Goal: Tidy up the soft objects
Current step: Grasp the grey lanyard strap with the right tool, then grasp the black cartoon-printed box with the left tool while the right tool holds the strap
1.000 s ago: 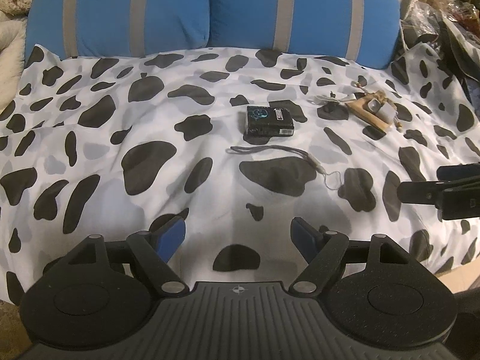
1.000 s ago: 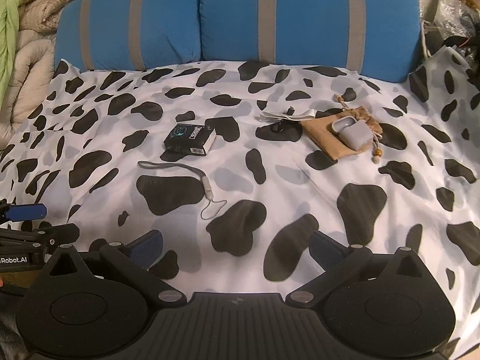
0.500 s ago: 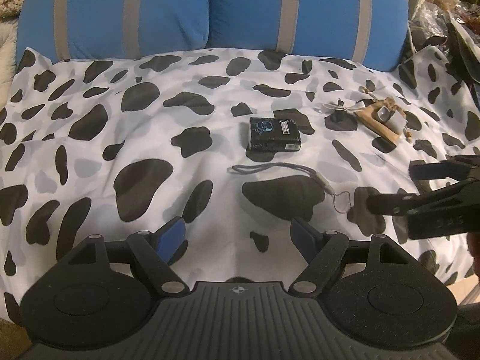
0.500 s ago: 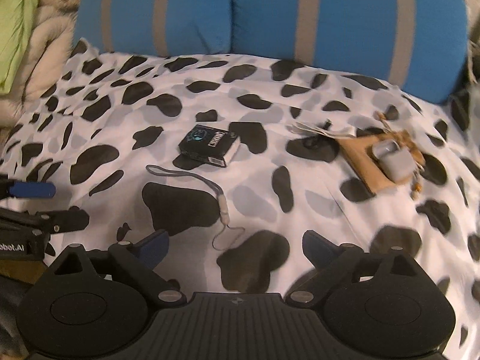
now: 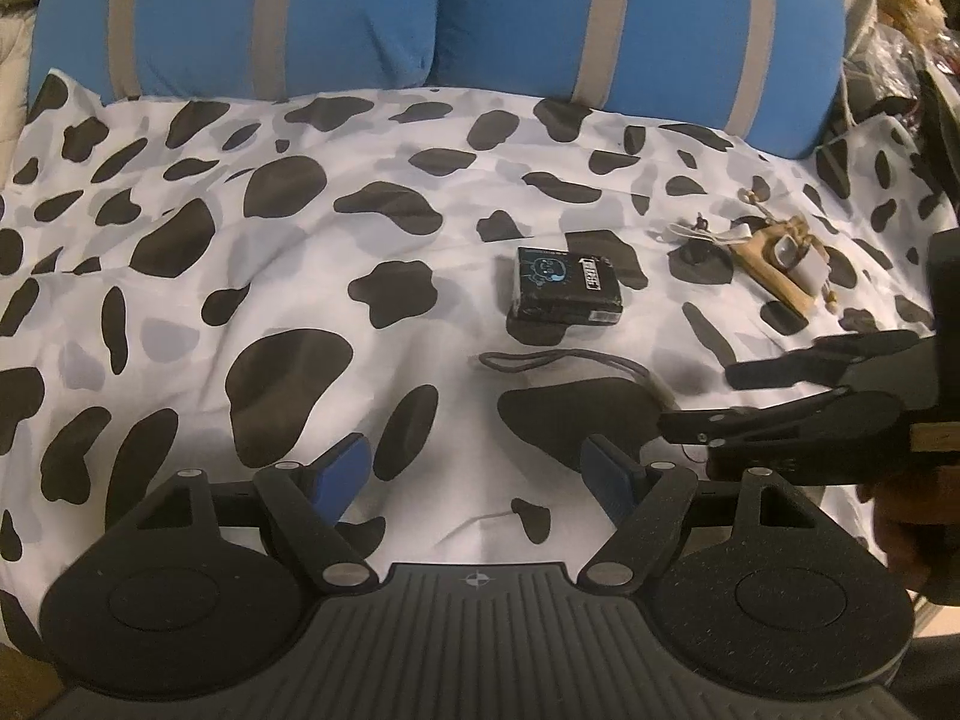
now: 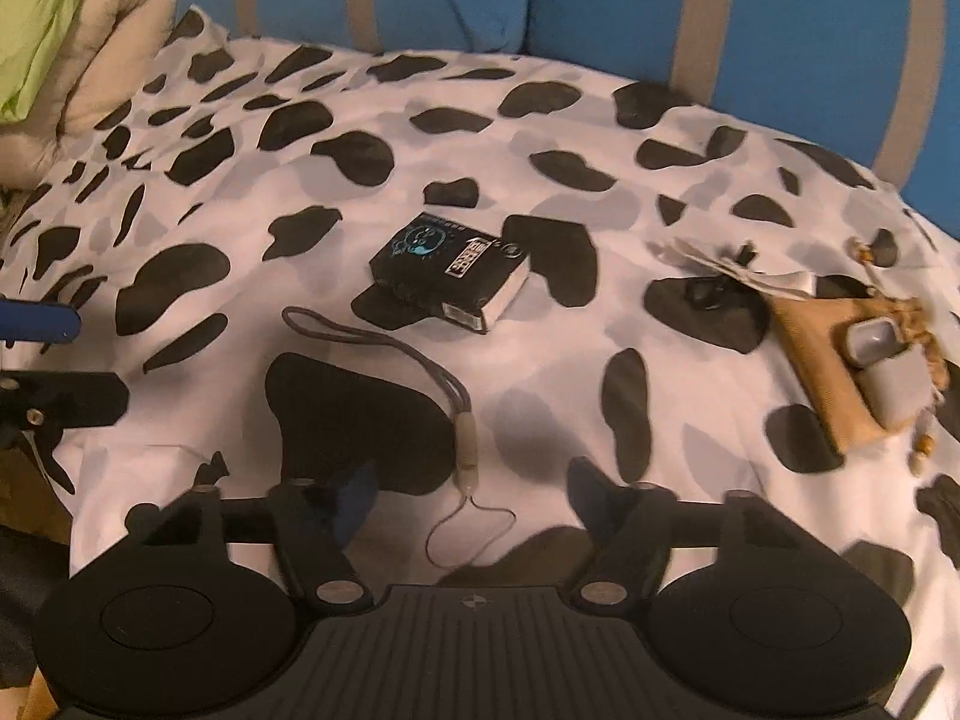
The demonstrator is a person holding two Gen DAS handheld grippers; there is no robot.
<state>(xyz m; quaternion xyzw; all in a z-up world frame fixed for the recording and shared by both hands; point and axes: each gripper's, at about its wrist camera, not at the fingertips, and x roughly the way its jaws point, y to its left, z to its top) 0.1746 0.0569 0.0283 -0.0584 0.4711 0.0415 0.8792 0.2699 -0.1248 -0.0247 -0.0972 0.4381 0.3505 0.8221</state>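
Note:
A grey wrist strap [image 6: 384, 342] lies on the cow-print sheet [image 6: 540, 360], in front of a black box [image 6: 450, 270]. My right gripper [image 6: 472, 483] hangs low over the strap's thin loop end. Its jaws are closing, the loop and connector lie between them, and the pads are not touching the strap. In the left wrist view, the right gripper's fingers [image 5: 810, 354] reach in from the right beside the strap [image 5: 570, 357]. My left gripper [image 5: 475, 468] stands open over bare sheet with nothing between its fingers. A tan pouch [image 6: 822, 372] holds a grey earbud case [image 6: 882, 366].
Two blue pillows with grey stripes [image 5: 600, 18] line the far edge of the bed. A small white-and-black tangle [image 6: 720, 270] lies beside the pouch. Folded beige and green bedding [image 6: 54, 42] is piled at the far left. Dark clutter [image 5: 900, 78] sits at the far right.
My right gripper has moved down and forward over the strap's loop end, and its jaws have narrowed. In the left wrist view it has come further in from the right.

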